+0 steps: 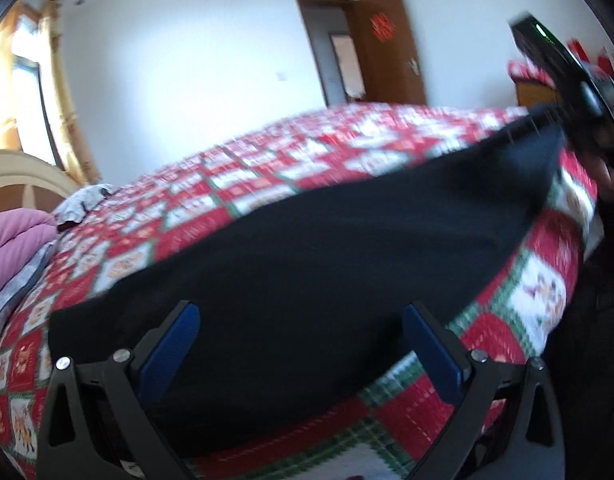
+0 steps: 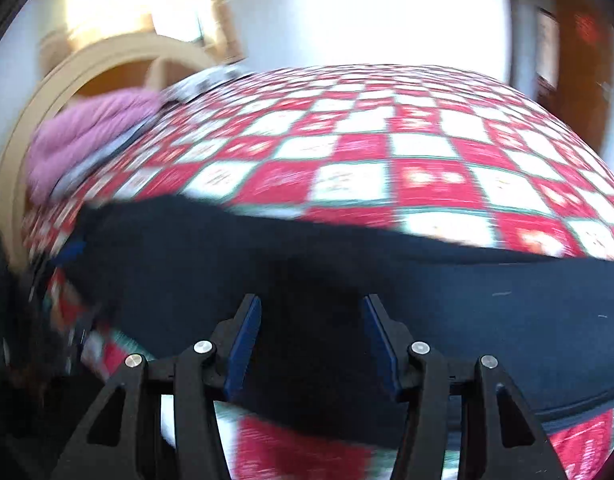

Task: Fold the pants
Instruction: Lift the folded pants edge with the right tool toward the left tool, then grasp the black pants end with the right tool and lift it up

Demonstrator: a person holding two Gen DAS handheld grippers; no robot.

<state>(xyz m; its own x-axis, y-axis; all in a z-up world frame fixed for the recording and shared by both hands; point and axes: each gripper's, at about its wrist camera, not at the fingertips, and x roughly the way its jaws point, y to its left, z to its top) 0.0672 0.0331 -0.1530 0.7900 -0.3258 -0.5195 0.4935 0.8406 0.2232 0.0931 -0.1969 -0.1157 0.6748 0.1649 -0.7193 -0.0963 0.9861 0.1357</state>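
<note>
Clearly, a fold is being finished: the black pants are lying in a long flat band across the red, white and green patchwork quilt, near its front edge. The left gripper is hanging with its blue pads spread wide, gripping nothing. The right gripper is also standing parted above the soft, matte cloth. Next, I'd guess, both need to pinch one end and carry it over.

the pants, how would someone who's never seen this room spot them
Start at the bed with the red-and-white checked quilt. The pants lie flat along its near edge. They are the only plain dark cloth there, unlike the pink bedding by the headboard.
</note>
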